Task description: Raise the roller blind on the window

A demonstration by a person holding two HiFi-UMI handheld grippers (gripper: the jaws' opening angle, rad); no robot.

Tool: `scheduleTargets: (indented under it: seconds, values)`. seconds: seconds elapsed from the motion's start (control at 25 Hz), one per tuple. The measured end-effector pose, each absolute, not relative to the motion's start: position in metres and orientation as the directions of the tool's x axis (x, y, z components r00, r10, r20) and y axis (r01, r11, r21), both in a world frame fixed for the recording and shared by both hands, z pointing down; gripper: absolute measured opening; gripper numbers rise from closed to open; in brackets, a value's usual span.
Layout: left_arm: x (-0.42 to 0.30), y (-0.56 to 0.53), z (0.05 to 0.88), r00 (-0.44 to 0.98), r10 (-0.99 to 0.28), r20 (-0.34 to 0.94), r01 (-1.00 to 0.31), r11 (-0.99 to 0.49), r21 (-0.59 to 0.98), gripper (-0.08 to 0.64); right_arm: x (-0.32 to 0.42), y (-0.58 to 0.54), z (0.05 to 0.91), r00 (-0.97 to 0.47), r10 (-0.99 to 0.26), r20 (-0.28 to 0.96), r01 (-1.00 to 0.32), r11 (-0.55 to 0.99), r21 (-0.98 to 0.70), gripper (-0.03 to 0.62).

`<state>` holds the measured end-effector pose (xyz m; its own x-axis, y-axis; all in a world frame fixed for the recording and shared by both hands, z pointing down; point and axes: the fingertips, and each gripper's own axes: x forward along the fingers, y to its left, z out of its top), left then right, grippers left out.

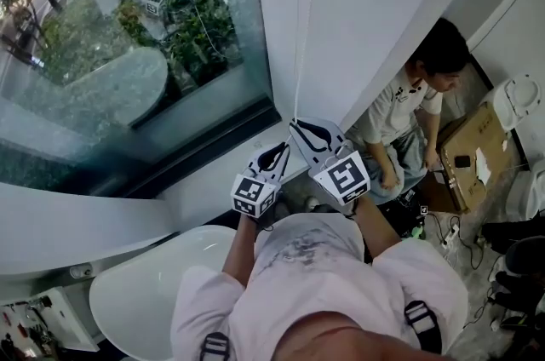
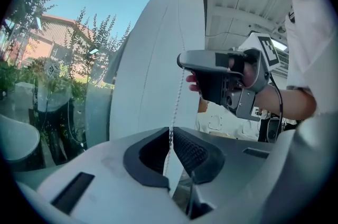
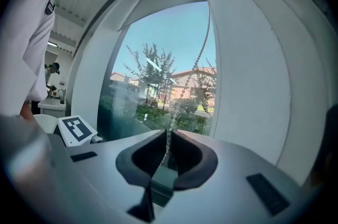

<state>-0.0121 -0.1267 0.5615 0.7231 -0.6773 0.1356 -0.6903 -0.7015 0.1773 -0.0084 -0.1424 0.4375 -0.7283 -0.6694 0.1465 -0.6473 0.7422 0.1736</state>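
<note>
A thin white bead chain hangs in front of a white panel that looks like the roller blind, just right of the window glass. My right gripper grips the chain higher up, and its jaws are shut on the beads. My left gripper sits just below and to the left. Its jaws are also shut on the chain, which runs up between the pads. The right gripper's body shows in the left gripper view. The left gripper's marker cube shows in the right gripper view.
A person crouches on the floor at the right beside a cardboard box and loose cables. A white rounded tub lies below left. A dark window sill runs under the glass.
</note>
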Motion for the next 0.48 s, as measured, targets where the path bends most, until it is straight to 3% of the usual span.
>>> scheduleTargets:
  seconds: [0.08,0.2,0.48]
  values:
    - [-0.015,-0.129,0.553,0.719,-0.685,0.115,-0.693,-0.697,0.183,0.027,-0.004,-0.145,0.437,-0.715,-0.685,0.142,-0.656,0.727,0.201,0.074]
    - [-0.02,-0.132,0.54,0.714,-0.695,0.087,-0.697,-0.692,0.187,0.083,0.005,-0.145,0.438,-0.702,-0.693,0.165,-0.666,0.72,0.193,0.158]
    - [-0.029,-0.133,0.504,0.699,-0.714,0.031,-0.709,-0.687,0.161,0.083,0.026,-0.147,0.445,-0.634,-0.741,0.223,-0.698,0.672,0.248,0.179]
